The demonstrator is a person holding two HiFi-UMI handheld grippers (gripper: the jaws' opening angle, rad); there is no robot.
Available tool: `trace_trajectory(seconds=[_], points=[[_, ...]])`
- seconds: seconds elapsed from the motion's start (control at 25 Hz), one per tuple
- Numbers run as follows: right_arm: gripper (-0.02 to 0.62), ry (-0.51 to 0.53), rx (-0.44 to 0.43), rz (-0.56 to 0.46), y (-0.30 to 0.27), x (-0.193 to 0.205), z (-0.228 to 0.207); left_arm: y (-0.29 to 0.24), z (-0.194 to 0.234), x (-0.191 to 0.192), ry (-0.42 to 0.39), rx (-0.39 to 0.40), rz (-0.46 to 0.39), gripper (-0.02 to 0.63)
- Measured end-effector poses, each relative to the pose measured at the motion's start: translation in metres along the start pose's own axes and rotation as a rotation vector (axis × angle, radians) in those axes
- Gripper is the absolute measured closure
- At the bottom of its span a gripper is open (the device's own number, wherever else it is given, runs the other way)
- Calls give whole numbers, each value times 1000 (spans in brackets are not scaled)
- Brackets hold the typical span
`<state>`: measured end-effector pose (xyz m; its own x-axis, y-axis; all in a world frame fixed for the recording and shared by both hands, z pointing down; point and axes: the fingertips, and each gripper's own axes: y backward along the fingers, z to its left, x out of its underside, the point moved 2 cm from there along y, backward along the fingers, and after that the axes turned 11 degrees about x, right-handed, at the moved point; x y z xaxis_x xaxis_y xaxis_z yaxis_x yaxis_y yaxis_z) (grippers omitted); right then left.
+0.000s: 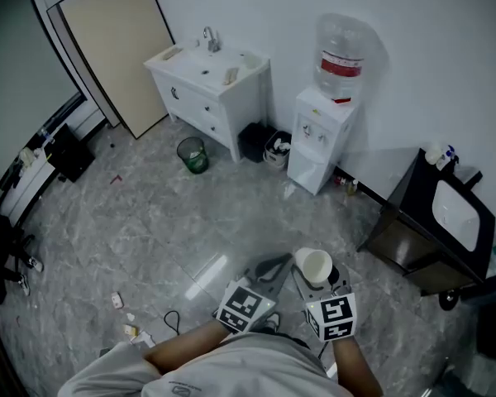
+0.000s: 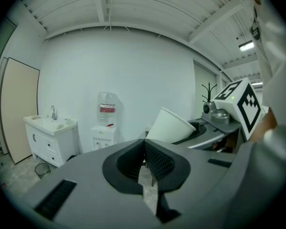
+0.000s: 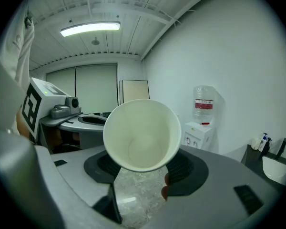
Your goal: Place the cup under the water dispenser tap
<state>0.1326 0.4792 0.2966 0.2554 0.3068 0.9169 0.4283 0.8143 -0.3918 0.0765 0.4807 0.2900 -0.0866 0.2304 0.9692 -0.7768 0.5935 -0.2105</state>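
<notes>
A white paper cup (image 1: 314, 265) sits between the jaws of my right gripper (image 1: 316, 278), which is shut on it; the cup is tilted, its open mouth facing the camera in the right gripper view (image 3: 142, 135). My left gripper (image 1: 269, 266) is beside it on the left, its jaws together with nothing in them (image 2: 145, 146); the cup (image 2: 170, 127) shows just to its right. The white water dispenser (image 1: 322, 139) with a clear bottle on top stands against the far wall, well ahead of both grippers across the floor. It also shows in the right gripper view (image 3: 199, 130).
A white sink cabinet (image 1: 211, 81) stands left of the dispenser, with a green bin (image 1: 193, 154) and dark bins (image 1: 264, 143) in between. A black cabinet with a basin (image 1: 434, 222) is at the right. Small litter (image 1: 124, 313) lies on the grey tiled floor at lower left.
</notes>
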Motion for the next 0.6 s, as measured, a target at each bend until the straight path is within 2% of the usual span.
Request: trace_trajectory(seconds=[0.28,0.6], points=[[319,-26,-6,-22,-13,-8,-11,-5,14,-3,2,-25,-11,600],[319,-27,-2,9,-71,-17,-25,-30,72,-6,22,-29,-19,600]])
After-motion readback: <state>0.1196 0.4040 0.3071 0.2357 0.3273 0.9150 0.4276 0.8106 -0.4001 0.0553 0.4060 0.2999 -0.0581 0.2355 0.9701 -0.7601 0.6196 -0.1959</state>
